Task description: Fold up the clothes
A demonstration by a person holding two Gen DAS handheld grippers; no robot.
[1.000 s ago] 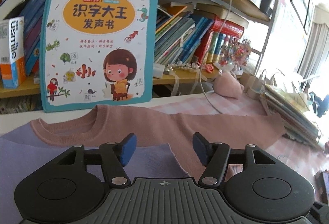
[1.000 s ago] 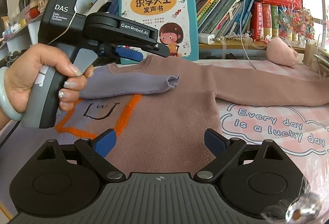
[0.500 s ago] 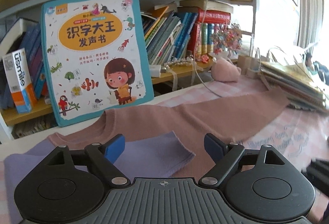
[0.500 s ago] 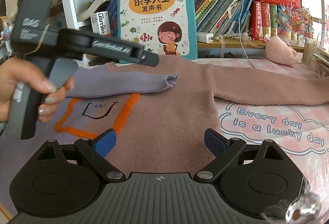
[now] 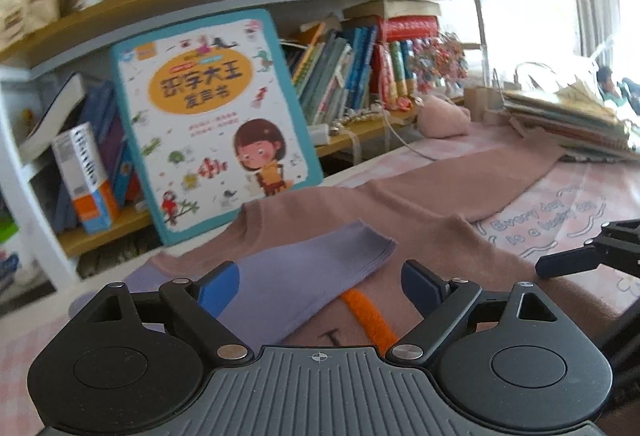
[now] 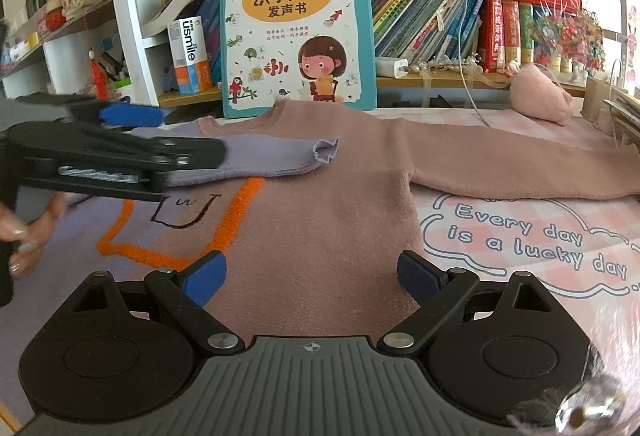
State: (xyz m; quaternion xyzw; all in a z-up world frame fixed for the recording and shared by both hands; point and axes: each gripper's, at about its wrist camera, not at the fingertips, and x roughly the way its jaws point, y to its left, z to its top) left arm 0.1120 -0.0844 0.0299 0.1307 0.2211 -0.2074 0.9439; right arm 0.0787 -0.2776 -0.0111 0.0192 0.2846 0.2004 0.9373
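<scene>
A pink sweater (image 6: 340, 204) with an orange outline design lies flat on the table. Its lilac left sleeve (image 6: 276, 156) is folded across the chest; its pink right sleeve (image 6: 520, 164) stretches out to the right. My left gripper (image 5: 320, 286) is open and empty, above the lilac sleeve (image 5: 304, 276); it shows blurred at the left of the right wrist view (image 6: 132, 116). My right gripper (image 6: 310, 276) is open and empty over the sweater's lower body. Its tip shows at the right edge of the left wrist view (image 5: 576, 260).
A children's book (image 6: 298, 28) leans upright against the bookshelf (image 6: 460, 80) behind the sweater's collar. A pink plush toy (image 6: 540, 92) lies at the back right. A checked cloth with lettering (image 6: 528, 236) covers the table. A stack of books (image 5: 568, 124) sits at the right.
My left gripper has pulled back leftwards and lifted away from the folded lilac sleeve. The sleeve stays on the chest. My right gripper has not moved.
</scene>
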